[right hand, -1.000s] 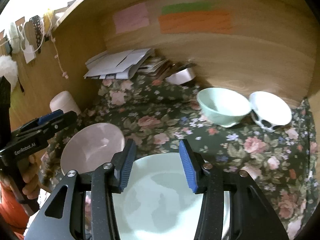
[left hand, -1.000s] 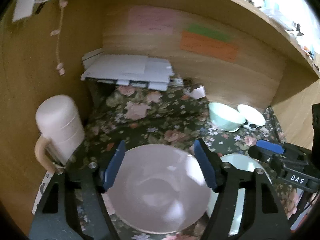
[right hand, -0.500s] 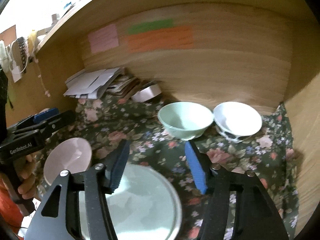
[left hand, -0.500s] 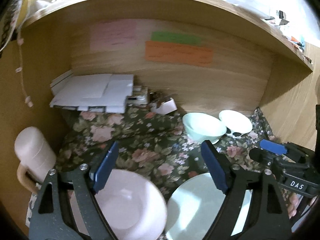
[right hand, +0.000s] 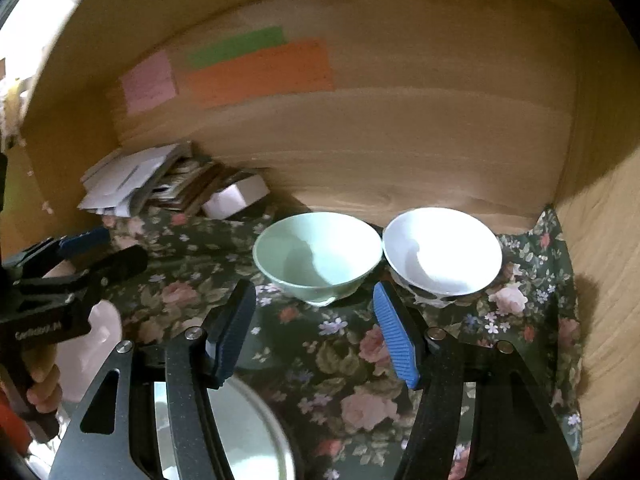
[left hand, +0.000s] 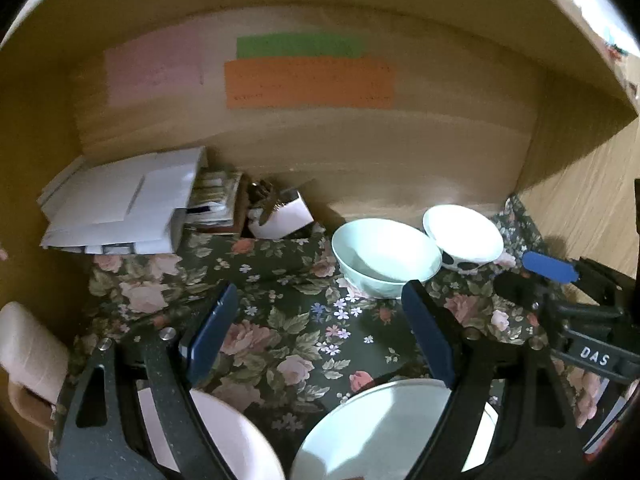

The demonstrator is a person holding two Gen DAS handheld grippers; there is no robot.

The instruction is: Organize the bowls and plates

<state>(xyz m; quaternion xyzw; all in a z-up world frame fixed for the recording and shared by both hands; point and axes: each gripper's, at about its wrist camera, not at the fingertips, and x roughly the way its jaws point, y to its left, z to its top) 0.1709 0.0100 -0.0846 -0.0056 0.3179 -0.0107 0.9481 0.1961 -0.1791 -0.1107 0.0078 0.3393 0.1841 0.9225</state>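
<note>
A dark green floral cloth (left hand: 288,332) covers the wooden desk (right hand: 592,320) inside its alcove. On the cloth, a pale green ceramic bowl (right hand: 318,258) and a white ceramic bowl (right hand: 442,252) stand side by side, rims touching. Nearer lie a round pink plate (left hand: 236,436) and a round pale green plate (left hand: 376,428), close together. A stack of white papers (left hand: 120,204) fills the back-left corner, a small white box (left hand: 280,220) beside it.

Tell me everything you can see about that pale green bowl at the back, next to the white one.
The pale green bowl is round and deep, glossy like glazed ceramic, with a narrow foot at its base. It stands upright and looks empty, on the dark floral cloth near the wooden back wall. Its rim meets, or nearly meets, the white bowl on its right; contact cannot be told for sure. No fingers touch it: both grippers are short of it. The left wrist view shows it too.
</note>
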